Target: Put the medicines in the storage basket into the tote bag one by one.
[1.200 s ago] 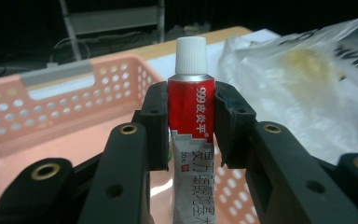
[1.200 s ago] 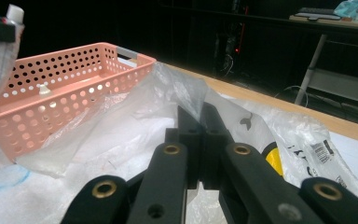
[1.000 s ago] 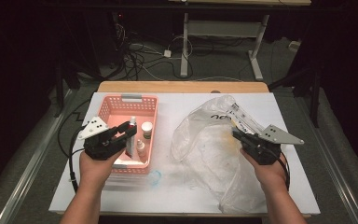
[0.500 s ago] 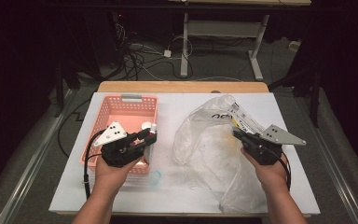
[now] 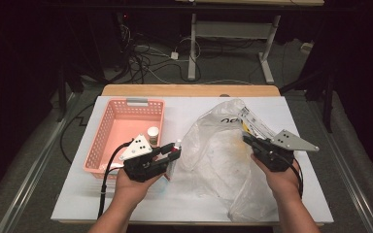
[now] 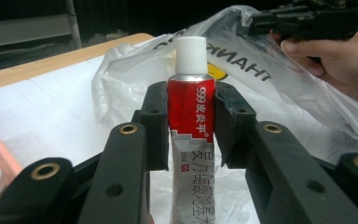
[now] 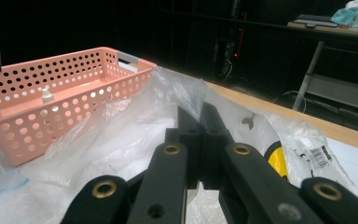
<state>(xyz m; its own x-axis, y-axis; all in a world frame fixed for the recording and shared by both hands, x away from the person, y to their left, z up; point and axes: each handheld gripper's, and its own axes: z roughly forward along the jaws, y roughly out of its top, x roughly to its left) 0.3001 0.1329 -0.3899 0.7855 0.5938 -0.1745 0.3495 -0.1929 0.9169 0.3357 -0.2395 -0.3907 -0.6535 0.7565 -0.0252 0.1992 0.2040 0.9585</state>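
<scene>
A red and silver tube point(image 6: 191, 112) with a white cap stands upright between the jaws of my left gripper point(image 6: 191, 122), which is shut on it. In the high view that left gripper point(image 5: 172, 153) holds the tube point(image 5: 174, 162) just right of the pink basket point(image 5: 108, 126), at the left edge of a clear plastic bag point(image 5: 218, 155). My right gripper point(image 5: 248, 140) is shut on the bag's right rim and holds a fold of the plastic bag point(image 7: 121, 140) up off the table; its jaws point(image 7: 199, 126) are pressed together on the film.
A small white bottle point(image 5: 153, 133) stands in the basket's near right corner. The basket point(image 7: 51, 116) lies left of the bag on the white table point(image 5: 184, 204). A wooden strip point(image 5: 189, 90) runs along the far edge, with cables on the floor beyond.
My left gripper has lifted out of the basket and moved right with the tube, up to the bag's left edge. The right gripper has kept its hold and place.
</scene>
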